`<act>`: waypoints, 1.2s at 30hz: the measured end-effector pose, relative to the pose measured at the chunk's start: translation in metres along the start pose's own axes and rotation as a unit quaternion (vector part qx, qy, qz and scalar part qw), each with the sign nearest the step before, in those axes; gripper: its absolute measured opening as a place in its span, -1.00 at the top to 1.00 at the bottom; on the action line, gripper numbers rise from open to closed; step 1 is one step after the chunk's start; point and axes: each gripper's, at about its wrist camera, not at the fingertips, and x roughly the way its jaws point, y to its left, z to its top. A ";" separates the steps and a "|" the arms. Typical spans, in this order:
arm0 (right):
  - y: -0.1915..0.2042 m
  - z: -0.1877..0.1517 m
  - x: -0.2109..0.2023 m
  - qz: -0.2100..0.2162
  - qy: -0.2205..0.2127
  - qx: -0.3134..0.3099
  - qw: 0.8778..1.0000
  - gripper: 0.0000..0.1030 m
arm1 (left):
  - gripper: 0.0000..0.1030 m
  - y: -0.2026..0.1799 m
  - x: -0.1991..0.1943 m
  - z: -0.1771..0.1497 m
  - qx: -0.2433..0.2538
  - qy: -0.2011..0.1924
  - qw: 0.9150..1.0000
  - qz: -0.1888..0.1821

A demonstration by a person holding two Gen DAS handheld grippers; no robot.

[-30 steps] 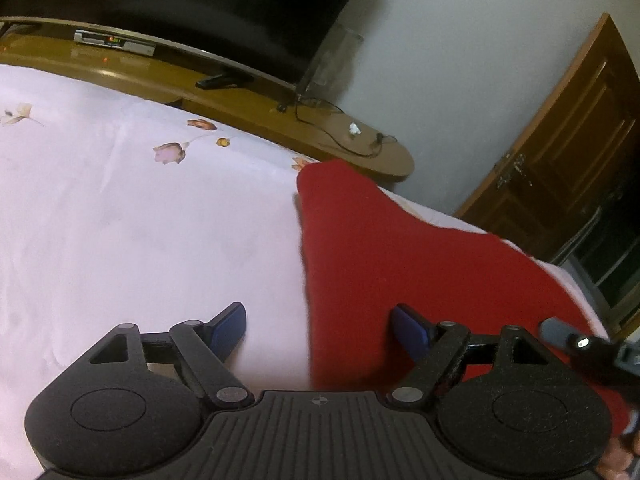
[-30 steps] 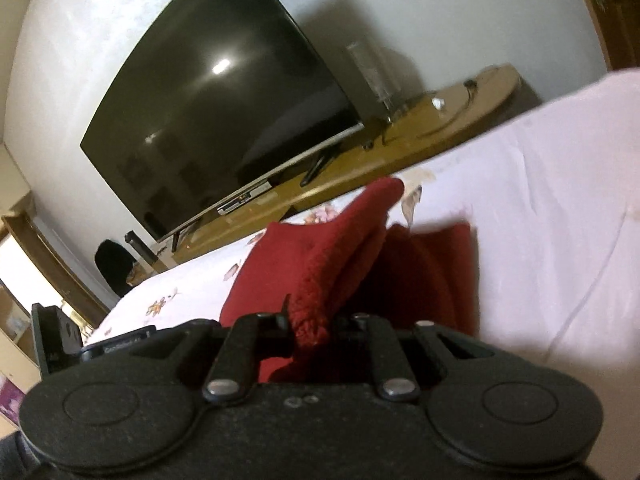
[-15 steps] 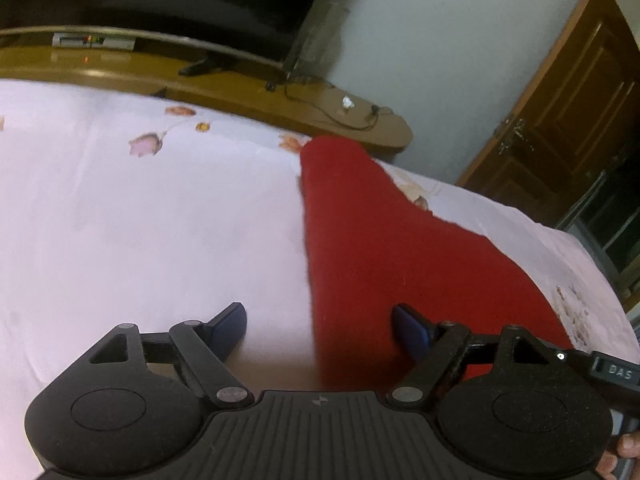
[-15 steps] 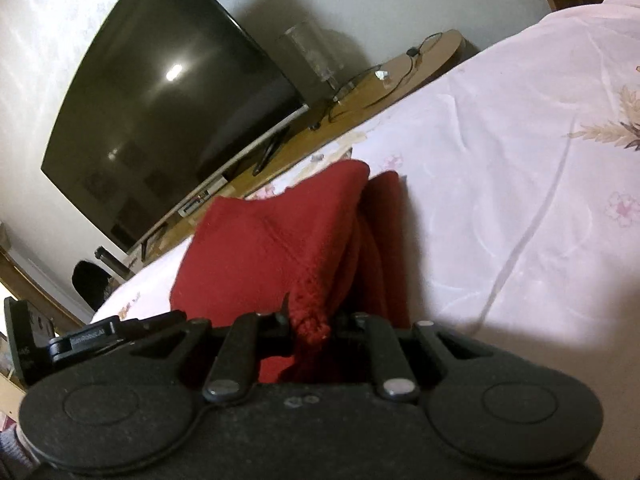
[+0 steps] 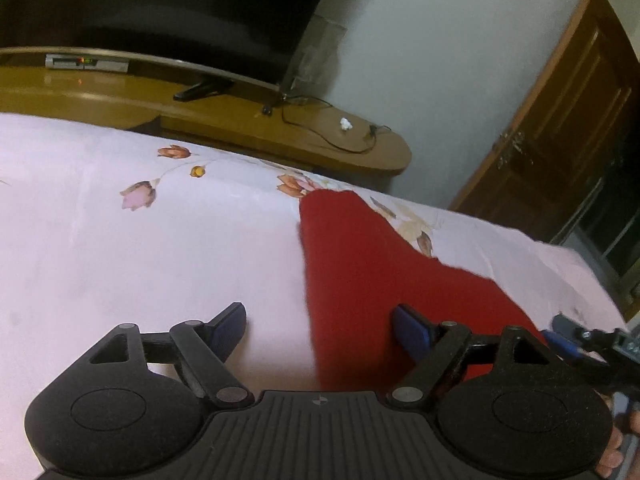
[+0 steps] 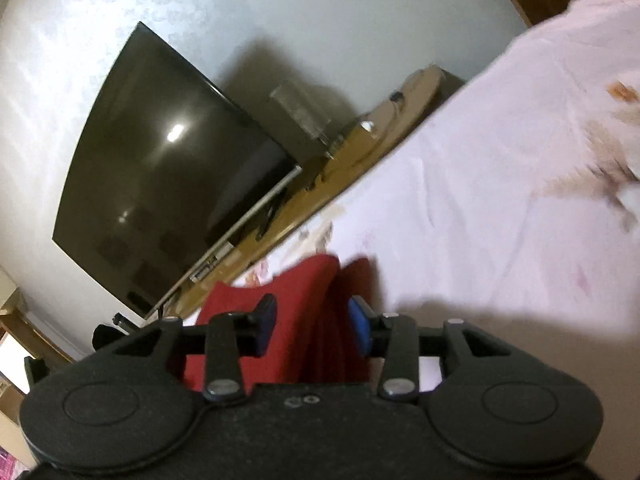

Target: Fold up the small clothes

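Observation:
A red knitted garment [image 5: 360,264] lies on the pale pink flowered bedsheet [image 5: 120,264], one narrow end reaching toward the bed's far edge. My left gripper [image 5: 318,314] hovers open above the garment's left edge, and its blue pads touch nothing. In the right wrist view the garment [image 6: 304,312] lies folded in layers between the blue pads of my right gripper [image 6: 312,316]. Those jaws are opening and the pads stand off the cloth. The right gripper's tip [image 5: 568,332] also shows at the right edge of the left wrist view.
Beyond the bed stands a low wooden cabinet [image 5: 224,116] with a large dark television [image 6: 168,168], a set-top box [image 5: 86,62] and cables. A brown wooden door [image 5: 568,120] is at the right. Bare sheet [image 6: 500,208] stretches to the right of the garment.
The right gripper was shut on a raised bunch of the red garment; its jaws have now parted and the cloth has dropped lower. The left gripper drifted slightly and stayed open.

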 end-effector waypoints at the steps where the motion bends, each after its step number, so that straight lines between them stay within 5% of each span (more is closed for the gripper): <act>1: 0.001 0.004 0.009 -0.003 0.009 -0.008 1.000 0.20 | -0.57 0.001 0.005 0.001 -0.007 0.004 1.000 -0.002; 6: -0.004 0.004 0.045 -0.003 0.053 0.003 0.999 0.31 | -0.57 -0.001 0.021 0.002 -0.015 0.014 1.000 -0.010; 8: -0.001 0.004 0.047 0.001 0.045 -0.011 0.999 0.83 | -0.57 -0.002 0.028 0.002 -0.011 0.029 1.000 -0.002; 12: 0.031 0.001 0.025 -0.010 -0.012 -0.135 0.991 0.84 | -0.52 -0.023 0.030 0.001 0.056 0.021 0.998 0.030; 14: 0.033 -0.007 0.029 -0.044 -0.009 -0.177 0.983 0.85 | -0.54 -0.025 0.041 -0.003 0.043 0.033 0.998 0.029; 16: 0.017 -0.013 0.051 -0.087 0.034 -0.170 0.981 0.85 | -0.59 -0.024 0.045 -0.002 0.029 0.038 0.998 0.028; 20: 0.016 -0.004 0.050 -0.079 0.053 -0.140 0.986 0.60 | -0.59 -0.020 0.023 -0.004 0.031 0.018 0.999 0.018; 26: 0.043 -0.013 -0.015 -0.065 0.027 -0.145 0.987 0.22 | -0.59 -0.008 -0.048 -0.047 0.033 -0.003 0.999 -0.034; 36: 0.037 -0.083 -0.086 -0.028 0.083 0.022 0.996 0.24 | -0.58 0.006 -0.077 -0.104 -0.017 0.013 0.999 -0.033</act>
